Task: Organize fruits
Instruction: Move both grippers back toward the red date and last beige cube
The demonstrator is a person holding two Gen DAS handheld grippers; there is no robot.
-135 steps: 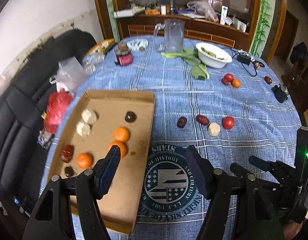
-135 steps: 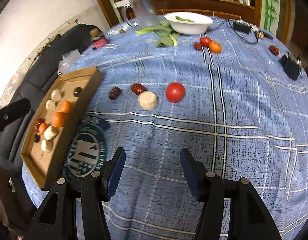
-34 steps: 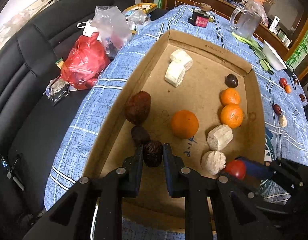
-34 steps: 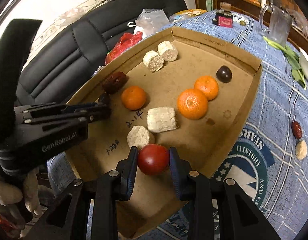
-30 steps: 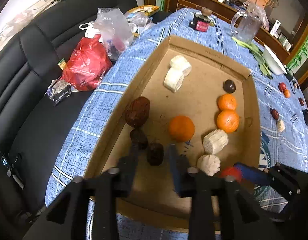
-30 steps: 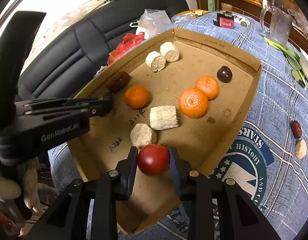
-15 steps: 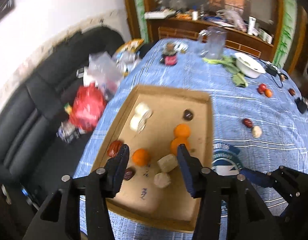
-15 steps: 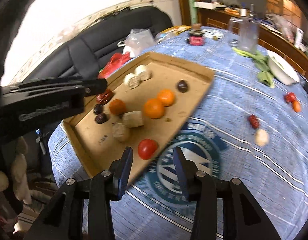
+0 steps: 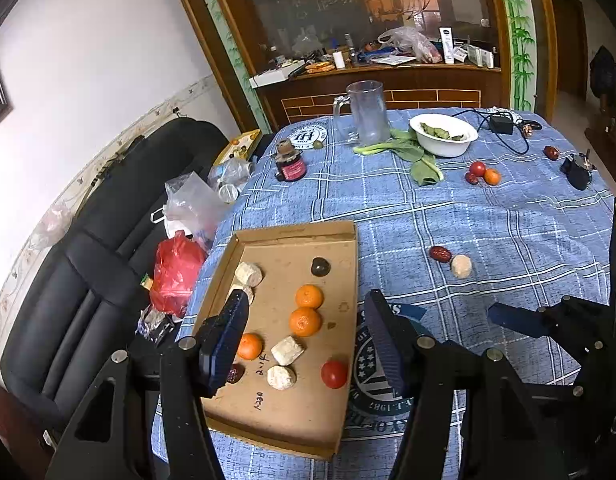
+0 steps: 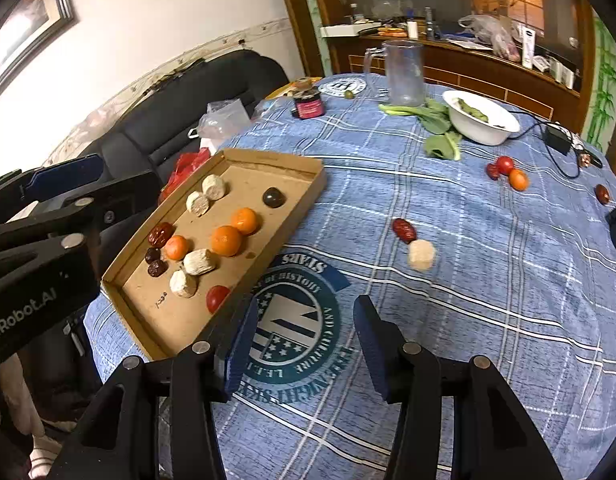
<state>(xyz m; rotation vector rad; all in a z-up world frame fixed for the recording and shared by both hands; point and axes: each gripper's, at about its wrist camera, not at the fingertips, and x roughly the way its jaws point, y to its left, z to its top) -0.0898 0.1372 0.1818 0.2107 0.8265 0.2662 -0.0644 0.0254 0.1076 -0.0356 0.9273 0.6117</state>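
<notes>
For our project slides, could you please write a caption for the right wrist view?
Open right gripper above the blue tablecloth, beside a cardboard tray of sorted fruit.

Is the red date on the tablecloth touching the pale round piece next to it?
Touching. In the right wrist view the red date meets the top edge of the pale round piece, with no tablecloth visible between them.

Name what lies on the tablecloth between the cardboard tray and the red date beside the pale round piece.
In the right wrist view, only bare blue plaid tablecloth lies between the cardboard tray and the red date; the left wrist view shows this too.
</notes>
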